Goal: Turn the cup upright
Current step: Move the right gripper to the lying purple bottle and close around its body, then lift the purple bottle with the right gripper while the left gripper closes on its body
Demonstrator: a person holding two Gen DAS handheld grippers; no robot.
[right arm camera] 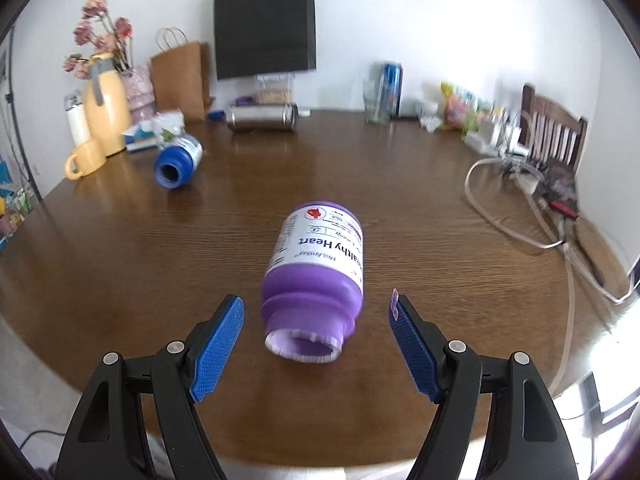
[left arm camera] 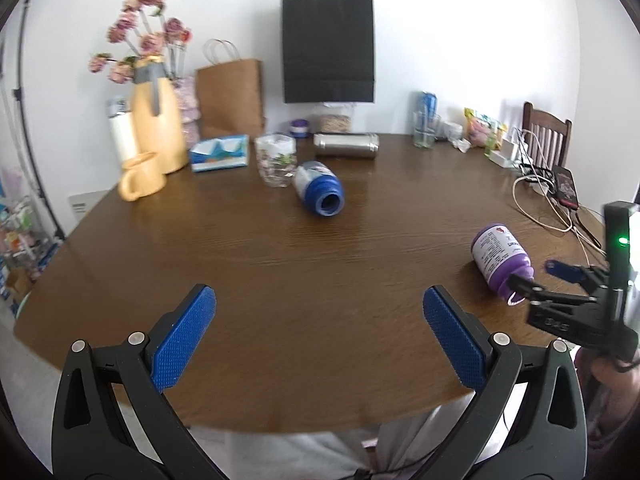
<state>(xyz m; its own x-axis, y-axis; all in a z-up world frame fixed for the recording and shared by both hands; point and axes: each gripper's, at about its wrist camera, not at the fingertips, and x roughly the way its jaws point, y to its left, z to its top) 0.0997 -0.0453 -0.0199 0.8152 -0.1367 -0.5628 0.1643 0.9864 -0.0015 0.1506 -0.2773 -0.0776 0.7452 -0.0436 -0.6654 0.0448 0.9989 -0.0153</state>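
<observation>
A purple bottle (right arm camera: 316, 276) with a white label lies on its side on the brown table (right arm camera: 400, 184), its open mouth toward me. My right gripper (right arm camera: 316, 308) is open, its blue pads on either side of the bottle's neck, not touching. The bottle (left arm camera: 500, 260) and right gripper (left arm camera: 536, 280) also show at the right of the left wrist view. A blue bottle (left arm camera: 318, 188) lies on its side mid-table, mouth open; it also shows in the right wrist view (right arm camera: 176, 160). My left gripper (left arm camera: 320, 304) is open and empty near the table's front edge.
At the back stand a yellow jug (left arm camera: 156, 120), yellow mug (left arm camera: 140, 178), tissue box (left arm camera: 218, 152), patterned glass (left arm camera: 276, 160), a steel flask (left arm camera: 346, 145) on its side, paper bags (left arm camera: 232, 96) and a can (left arm camera: 426, 106). Cables and a phone (left arm camera: 566, 186) lie at right by a chair (left arm camera: 546, 132).
</observation>
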